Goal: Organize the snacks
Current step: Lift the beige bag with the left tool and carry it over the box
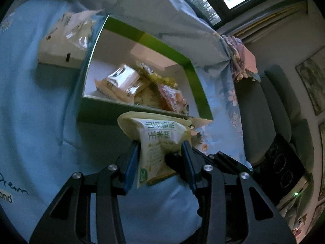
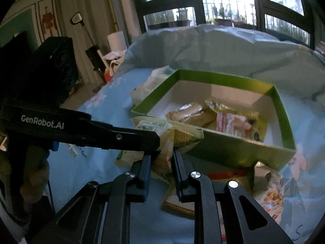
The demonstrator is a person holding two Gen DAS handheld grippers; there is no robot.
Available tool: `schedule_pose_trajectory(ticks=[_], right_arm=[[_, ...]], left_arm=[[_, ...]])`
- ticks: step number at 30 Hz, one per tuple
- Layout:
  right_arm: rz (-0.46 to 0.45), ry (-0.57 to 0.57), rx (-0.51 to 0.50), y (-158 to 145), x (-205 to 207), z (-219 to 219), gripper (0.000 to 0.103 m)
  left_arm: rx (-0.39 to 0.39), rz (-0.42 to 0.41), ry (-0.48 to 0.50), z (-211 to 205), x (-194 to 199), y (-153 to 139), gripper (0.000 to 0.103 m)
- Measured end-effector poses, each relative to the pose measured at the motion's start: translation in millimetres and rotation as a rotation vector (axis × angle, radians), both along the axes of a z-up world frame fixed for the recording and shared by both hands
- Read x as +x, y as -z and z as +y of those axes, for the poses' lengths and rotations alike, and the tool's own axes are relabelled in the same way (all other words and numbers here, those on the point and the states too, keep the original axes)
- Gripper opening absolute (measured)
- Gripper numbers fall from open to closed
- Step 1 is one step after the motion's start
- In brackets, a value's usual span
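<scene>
A green box (image 1: 142,111) with a white inside sits on the light blue bedding and holds several snack packets (image 1: 126,81). My left gripper (image 1: 160,148) is shut on a white-and-green corn snack packet (image 1: 158,140), held just in front of the box's near wall. In the right wrist view the same box (image 2: 223,148) and packet (image 2: 156,130) show, with the left gripper's arm (image 2: 113,134) reaching in from the left. My right gripper (image 2: 161,158) is shut on a yellowish snack packet (image 2: 162,162) lying low in front of the box.
A white tissue box (image 1: 61,46) lies left of the green box. More snack packets (image 2: 270,195) lie on the bedding at the box's near right. A rumpled blue quilt (image 2: 223,46) rises behind. A black speaker (image 2: 54,71) stands at left.
</scene>
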State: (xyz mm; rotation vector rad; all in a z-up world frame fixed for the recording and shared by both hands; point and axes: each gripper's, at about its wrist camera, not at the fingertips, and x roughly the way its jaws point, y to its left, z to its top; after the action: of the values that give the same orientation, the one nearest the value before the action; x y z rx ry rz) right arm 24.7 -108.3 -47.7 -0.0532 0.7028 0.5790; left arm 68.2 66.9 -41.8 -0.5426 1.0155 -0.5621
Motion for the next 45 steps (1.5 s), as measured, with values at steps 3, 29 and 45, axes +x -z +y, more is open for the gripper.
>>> schedule_pose_trajectory(ticks=[3,29,45], right_arm=[[-0.023,0.008,0.005,-9,3,0,0.022],[-0.071,0.091,0.027,-34,99,5,0.022],[0.005,0.091,-0.027,-5,133,14,0.022]], left_arm=[[-0.003,-0.02,0.001,0,5,-8,0.04],[-0.013,-0.1,-0.027,-3,104,-26,0.04],[-0.008,-0.023,-0.052,1,127,3,0.04]])
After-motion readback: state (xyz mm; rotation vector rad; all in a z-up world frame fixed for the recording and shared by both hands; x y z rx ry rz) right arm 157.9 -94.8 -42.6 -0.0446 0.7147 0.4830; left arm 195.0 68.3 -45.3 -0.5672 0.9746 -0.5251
